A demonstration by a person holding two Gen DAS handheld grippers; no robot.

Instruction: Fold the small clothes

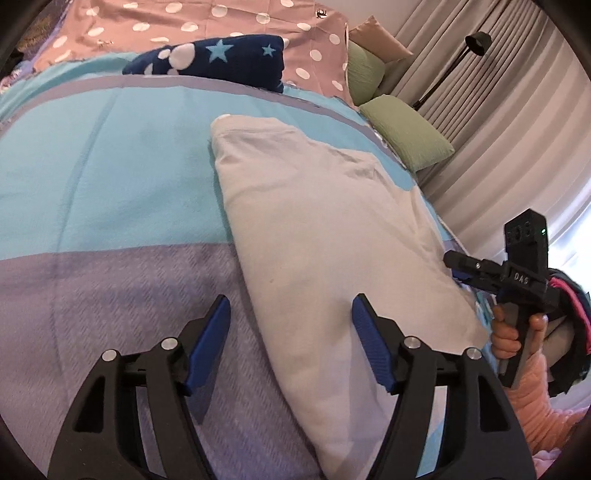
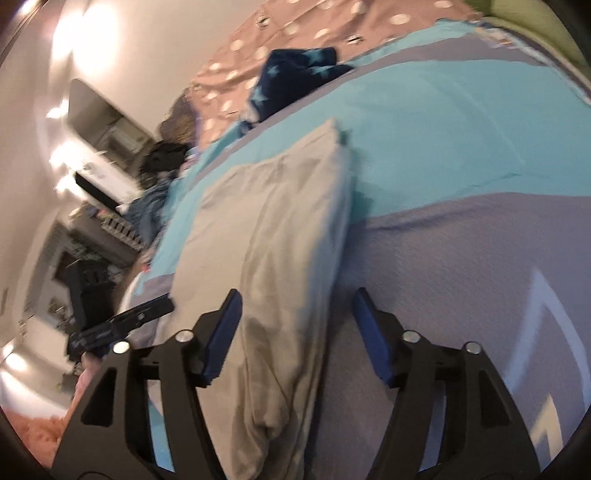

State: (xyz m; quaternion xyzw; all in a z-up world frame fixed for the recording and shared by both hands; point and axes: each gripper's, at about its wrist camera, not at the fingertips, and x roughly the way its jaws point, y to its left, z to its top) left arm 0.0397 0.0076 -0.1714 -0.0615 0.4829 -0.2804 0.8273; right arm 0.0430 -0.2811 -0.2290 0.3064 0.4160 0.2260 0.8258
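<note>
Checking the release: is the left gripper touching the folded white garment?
Cannot tell. In the left wrist view the left gripper stands open over the white garment's edge, but its height above the cloth is not visible.

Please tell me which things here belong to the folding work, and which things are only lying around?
For the job:
white garment, folded, on the bed cover
left gripper, open
right gripper, open

Lying about:
navy star cloth
dotted pink sheet
green pillows
floor lamp
</note>
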